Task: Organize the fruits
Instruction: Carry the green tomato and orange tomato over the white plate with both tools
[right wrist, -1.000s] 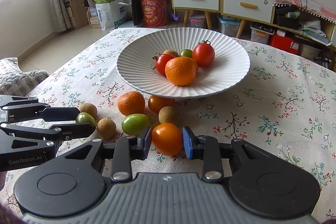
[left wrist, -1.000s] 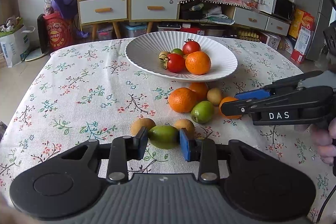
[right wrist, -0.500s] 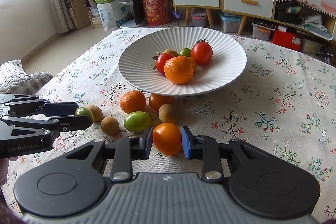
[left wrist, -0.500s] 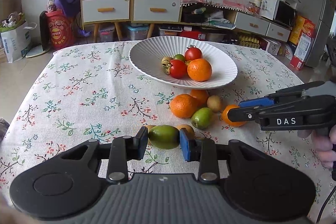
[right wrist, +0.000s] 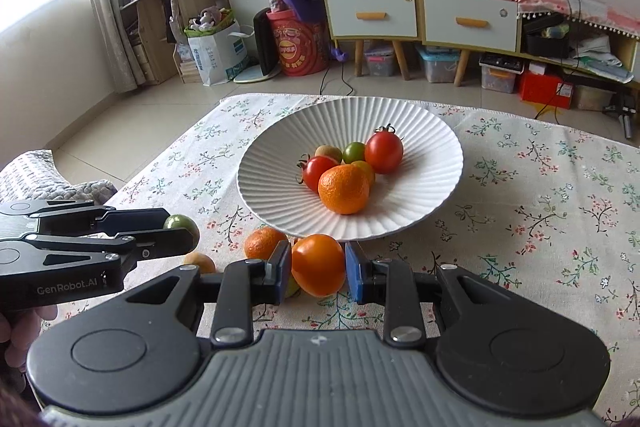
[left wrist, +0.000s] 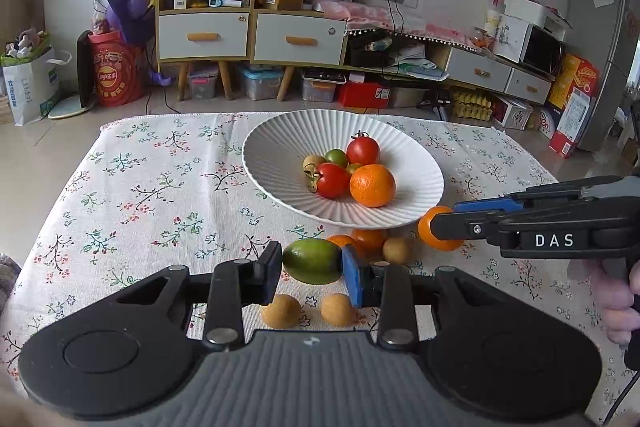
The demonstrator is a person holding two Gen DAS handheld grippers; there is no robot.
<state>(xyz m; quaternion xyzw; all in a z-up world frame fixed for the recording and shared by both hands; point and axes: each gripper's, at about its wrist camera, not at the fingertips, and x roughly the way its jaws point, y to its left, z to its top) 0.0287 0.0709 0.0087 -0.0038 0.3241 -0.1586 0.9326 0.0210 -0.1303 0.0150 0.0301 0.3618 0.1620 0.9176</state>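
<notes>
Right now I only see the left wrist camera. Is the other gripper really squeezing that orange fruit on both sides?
Observer: Yes. The right wrist view shows the right gripper's pads pressing the orange fruit, one on each side.
Kid: Is anything hiding down there?
Observer: A loose green fruit peeks out on the table from behind its left pad.
Kid: Does my fruit poke out?
Observer: Yes. Seen side on, the held green fruit sticks out past the left gripper's tips.
</notes>
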